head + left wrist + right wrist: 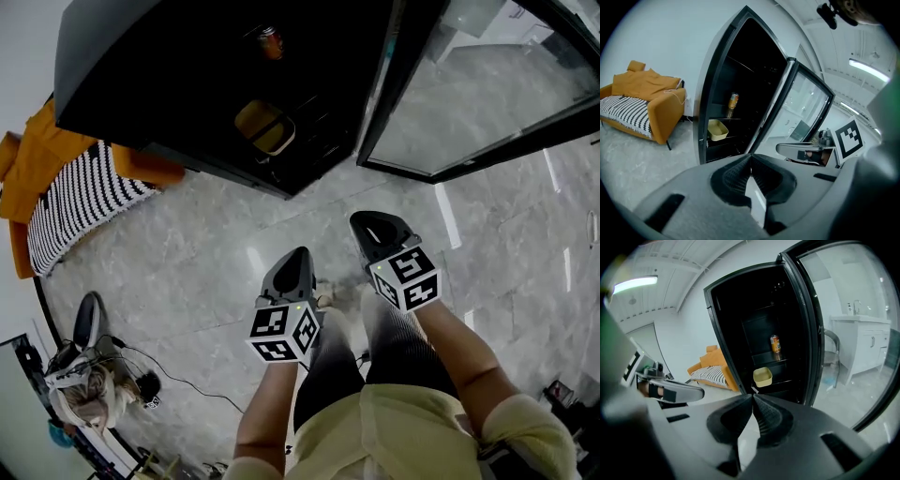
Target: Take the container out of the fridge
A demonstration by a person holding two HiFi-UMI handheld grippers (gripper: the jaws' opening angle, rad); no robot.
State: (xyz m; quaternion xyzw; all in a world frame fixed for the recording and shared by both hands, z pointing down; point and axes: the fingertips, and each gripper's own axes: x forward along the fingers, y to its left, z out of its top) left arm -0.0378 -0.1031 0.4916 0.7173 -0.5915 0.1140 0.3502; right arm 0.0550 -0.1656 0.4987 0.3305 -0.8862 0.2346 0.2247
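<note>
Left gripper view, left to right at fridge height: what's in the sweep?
orange sofa → yellow container on a fridge shelf → can on the shelf above → open glass fridge door → right gripper's marker cube. Striped blanket left out: it overlaps the sofa.

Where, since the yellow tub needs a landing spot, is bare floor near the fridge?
Bare floor lies between the fridge, the sofa and the person's legs, and beside the open door. It is crowded at lower left, around the gear.

Floor (187,262) glossy stone-look; fridge door (487,103) glass; container (265,127) matt plastic.
</note>
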